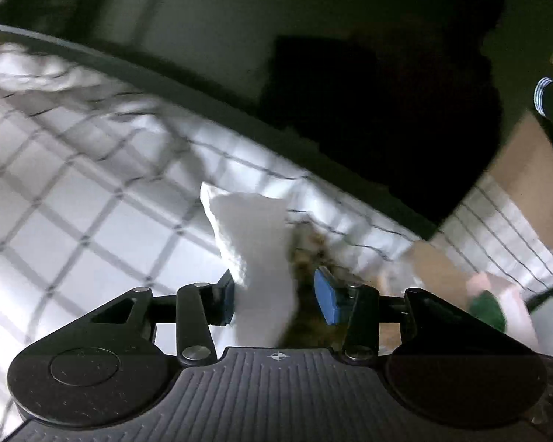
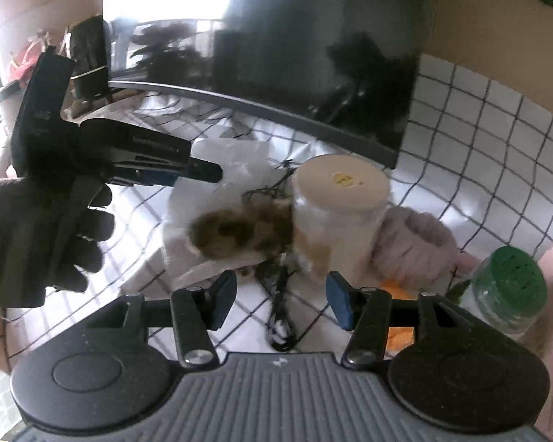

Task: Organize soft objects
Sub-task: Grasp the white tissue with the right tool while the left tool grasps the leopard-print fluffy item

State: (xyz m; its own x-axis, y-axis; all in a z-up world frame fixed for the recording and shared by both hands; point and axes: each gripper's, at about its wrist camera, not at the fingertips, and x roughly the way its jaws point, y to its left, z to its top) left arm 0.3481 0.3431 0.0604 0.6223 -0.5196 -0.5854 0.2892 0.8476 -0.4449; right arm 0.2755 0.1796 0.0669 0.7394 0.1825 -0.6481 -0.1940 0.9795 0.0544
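The white cloth (image 1: 256,254) stands between the fingers of the left gripper (image 1: 278,296), its lower end against the left pad; the right pad stands clear of it, so a firm pinch cannot be confirmed. In the right wrist view, white cloth (image 2: 236,162) lies crumpled on the checked surface (image 2: 479,118), directly behind the brown furry object (image 2: 236,232). The furry object lies against the left side of the cream-lidded jar (image 2: 341,217). A pink knitted item (image 2: 413,243) lies just right of the jar; a green-lidded jar (image 2: 512,287) stands further right. A black cord (image 2: 280,313) lies in front of the jar. The right gripper (image 2: 282,300) is spread, with nothing held, above the cord. A dark monitor (image 2: 276,55) stands behind the jar. A gloved hand (image 2: 44,235) holds the left gripper (image 2: 199,173) left of the jar.
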